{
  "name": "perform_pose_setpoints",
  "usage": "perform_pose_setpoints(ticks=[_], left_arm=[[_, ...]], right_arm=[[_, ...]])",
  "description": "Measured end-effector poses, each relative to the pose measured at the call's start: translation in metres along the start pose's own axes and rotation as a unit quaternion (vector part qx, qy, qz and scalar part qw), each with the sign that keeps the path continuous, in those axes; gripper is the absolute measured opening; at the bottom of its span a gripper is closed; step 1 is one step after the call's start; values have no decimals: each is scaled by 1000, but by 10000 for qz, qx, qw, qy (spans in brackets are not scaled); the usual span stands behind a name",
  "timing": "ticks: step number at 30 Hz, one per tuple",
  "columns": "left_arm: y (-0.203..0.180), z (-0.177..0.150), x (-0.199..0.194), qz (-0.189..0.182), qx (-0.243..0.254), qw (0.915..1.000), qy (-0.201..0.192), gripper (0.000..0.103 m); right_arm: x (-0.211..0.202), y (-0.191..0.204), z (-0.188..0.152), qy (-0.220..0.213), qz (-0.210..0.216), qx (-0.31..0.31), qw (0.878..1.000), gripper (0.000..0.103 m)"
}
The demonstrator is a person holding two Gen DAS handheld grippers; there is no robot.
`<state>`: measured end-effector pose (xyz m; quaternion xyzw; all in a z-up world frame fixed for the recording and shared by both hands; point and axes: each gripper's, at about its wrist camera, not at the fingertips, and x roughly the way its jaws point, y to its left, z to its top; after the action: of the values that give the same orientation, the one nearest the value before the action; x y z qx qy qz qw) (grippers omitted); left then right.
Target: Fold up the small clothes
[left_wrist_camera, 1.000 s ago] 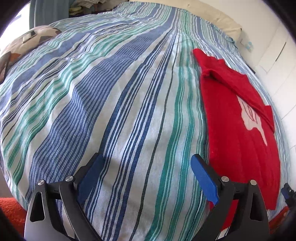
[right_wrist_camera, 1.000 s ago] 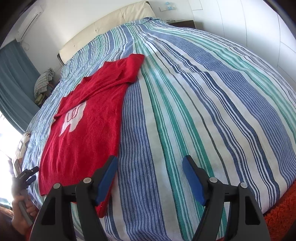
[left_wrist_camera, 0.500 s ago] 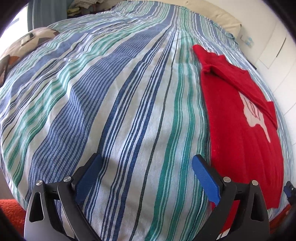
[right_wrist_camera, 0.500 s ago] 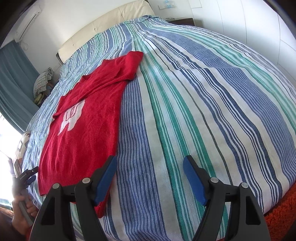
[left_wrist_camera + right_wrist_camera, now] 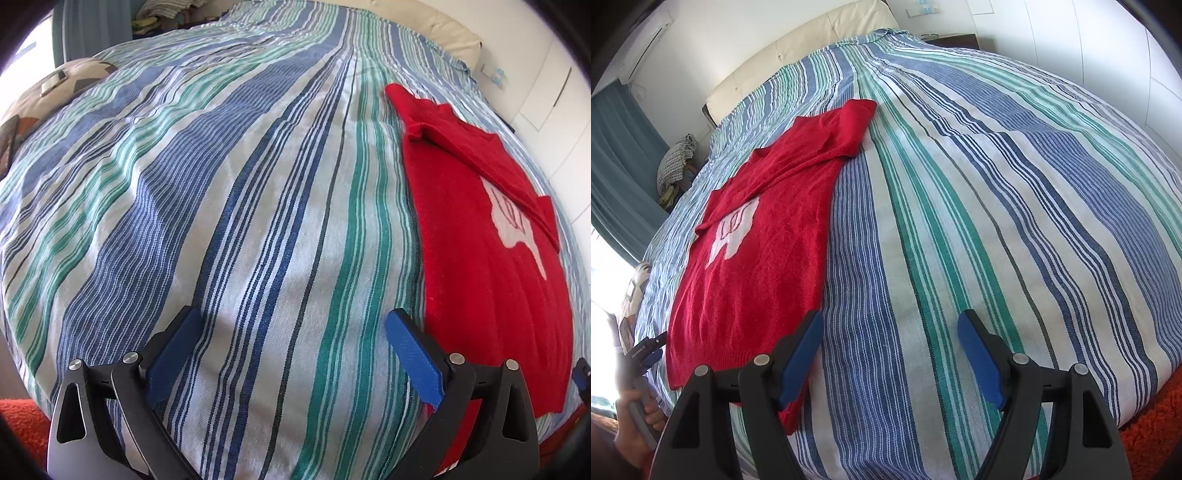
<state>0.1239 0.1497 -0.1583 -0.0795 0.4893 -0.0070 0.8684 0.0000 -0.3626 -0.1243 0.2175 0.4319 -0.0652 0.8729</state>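
Observation:
A red knit sweater (image 5: 480,229) with a white motif lies flat on the striped bedspread (image 5: 240,203), its sleeves folded across the chest. In the left wrist view it is at the right. In the right wrist view the sweater (image 5: 764,243) is at the left. My left gripper (image 5: 291,350) is open and empty above the bedspread, just left of the sweater's hem. My right gripper (image 5: 890,350) is open and empty, just right of the hem, its left finger over the sweater's lower corner.
A cream headboard (image 5: 798,48) stands at the bed's far end. A patterned cushion (image 5: 55,85) lies at the bed's left side. An orange rug (image 5: 1152,435) lies below the foot of the bed. White wardrobe doors (image 5: 1089,44) stand to the right. Teal curtains (image 5: 617,155) hang at the left.
Both grippers have drifted slightly closer to the bed and the sweater. The jaws stay open and the sweater has not moved.

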Motion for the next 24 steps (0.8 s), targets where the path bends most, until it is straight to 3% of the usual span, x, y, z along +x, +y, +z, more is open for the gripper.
perform_pose_setpoints(ticks=[24], left_arm=[[-2,0,2,80,73,9999,18,102]], right_arm=[[1,0,0,5,-2,4,10000,76]])
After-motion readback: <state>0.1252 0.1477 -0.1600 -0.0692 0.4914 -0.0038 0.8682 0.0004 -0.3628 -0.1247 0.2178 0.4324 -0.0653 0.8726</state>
